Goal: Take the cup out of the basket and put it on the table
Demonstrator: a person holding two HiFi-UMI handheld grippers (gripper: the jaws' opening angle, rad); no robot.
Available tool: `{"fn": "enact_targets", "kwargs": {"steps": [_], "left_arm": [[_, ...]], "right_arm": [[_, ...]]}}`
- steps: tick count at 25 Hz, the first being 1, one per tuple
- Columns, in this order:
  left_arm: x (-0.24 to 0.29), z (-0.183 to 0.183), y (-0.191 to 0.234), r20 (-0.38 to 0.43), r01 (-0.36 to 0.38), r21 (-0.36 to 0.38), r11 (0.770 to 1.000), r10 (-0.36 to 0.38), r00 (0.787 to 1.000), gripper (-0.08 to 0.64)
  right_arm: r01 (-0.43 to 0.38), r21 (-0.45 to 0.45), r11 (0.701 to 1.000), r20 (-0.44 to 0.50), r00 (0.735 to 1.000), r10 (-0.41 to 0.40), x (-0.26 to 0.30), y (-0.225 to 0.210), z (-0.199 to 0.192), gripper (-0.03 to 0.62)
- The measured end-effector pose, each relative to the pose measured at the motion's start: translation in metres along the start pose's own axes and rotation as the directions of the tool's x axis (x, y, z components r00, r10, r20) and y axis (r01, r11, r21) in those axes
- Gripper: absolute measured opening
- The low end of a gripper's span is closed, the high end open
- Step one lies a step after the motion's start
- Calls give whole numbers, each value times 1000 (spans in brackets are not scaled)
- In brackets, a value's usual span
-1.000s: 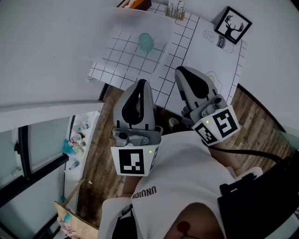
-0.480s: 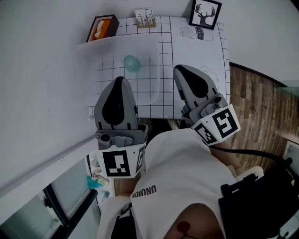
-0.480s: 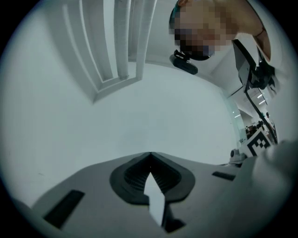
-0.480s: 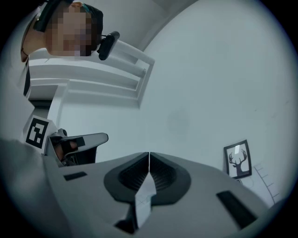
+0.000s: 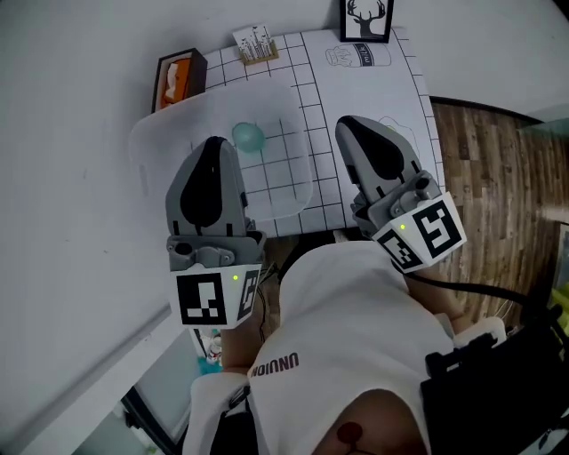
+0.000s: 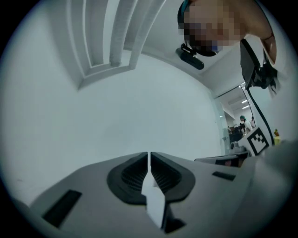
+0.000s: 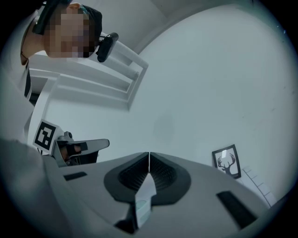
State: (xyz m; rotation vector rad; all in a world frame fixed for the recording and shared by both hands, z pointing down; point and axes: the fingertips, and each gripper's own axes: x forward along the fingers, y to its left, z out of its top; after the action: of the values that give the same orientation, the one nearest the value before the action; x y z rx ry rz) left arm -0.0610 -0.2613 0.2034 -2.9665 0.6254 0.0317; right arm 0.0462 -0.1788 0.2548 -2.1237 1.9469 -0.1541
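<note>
My left tongs (image 5: 213, 147) and right tongs (image 5: 349, 126) are held level side by side in front of my white shirt (image 5: 356, 338), each carrying its marker cube (image 5: 216, 298) at the near end. Both pairs of jaws are pressed together with nothing between them. In the left gripper view and the right gripper view alike, only a hairline slit parts the ribbed pads (image 6: 133, 174), and beyond them stands the bare white wall (image 6: 139, 93). The table (image 5: 378, 98), covered by a white gridded mat, lies far of both tongs. On its left half stands the clear basket (image 5: 298, 182). Inside it is the teal cup (image 5: 248, 136), toward the far side of the basket, untouched by either tool. Through the cloudy plastic I cannot tell whether the cup stands upright or lies on its side. In the head view the tip of the left tongs overlaps the near part of the basket, and the cup shows just beyond that tip, slightly to its right. The right tongs point over the open mat to the right of the basket, apart from it. Along the far edge of the table, from left to right, stand an orange-and-brown tissue box (image 5: 176, 75), a small card holder (image 5: 256, 43) and a framed deer picture (image 5: 367, 18). That picture also appears at the right in the right gripper view, with the left tongs at the left. Wooden floor (image 5: 484, 169) shows to the right of the table.
</note>
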Motion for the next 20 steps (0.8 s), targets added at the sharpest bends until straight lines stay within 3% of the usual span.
{"fn": "enact_targets", "kwargs": {"steps": [3, 6, 9, 12, 20], "left_arm": [[10, -6, 4, -26, 59, 40, 997, -58, 998, 18], [20, -15, 11, -47, 112, 20, 994, -111, 993, 144], [27, -31, 19, -88, 135, 11, 991, -133, 987, 144], [32, -50, 27, -133, 142, 37, 989, -136, 982, 205], [46, -89, 38, -224, 210, 27, 977, -198, 954, 222]], "right_arm": [[30, 6, 1000, 15, 999, -30, 3, -4, 3, 21], [46, 11, 999, 13, 999, -46, 6, -6, 3, 21], [55, 15, 998, 6, 998, -55, 10, -6, 0, 21], [61, 15, 998, 5, 998, -61, 11, -5, -3, 21], [86, 6, 996, -11, 996, -86, 16, -7, -7, 21]]}}
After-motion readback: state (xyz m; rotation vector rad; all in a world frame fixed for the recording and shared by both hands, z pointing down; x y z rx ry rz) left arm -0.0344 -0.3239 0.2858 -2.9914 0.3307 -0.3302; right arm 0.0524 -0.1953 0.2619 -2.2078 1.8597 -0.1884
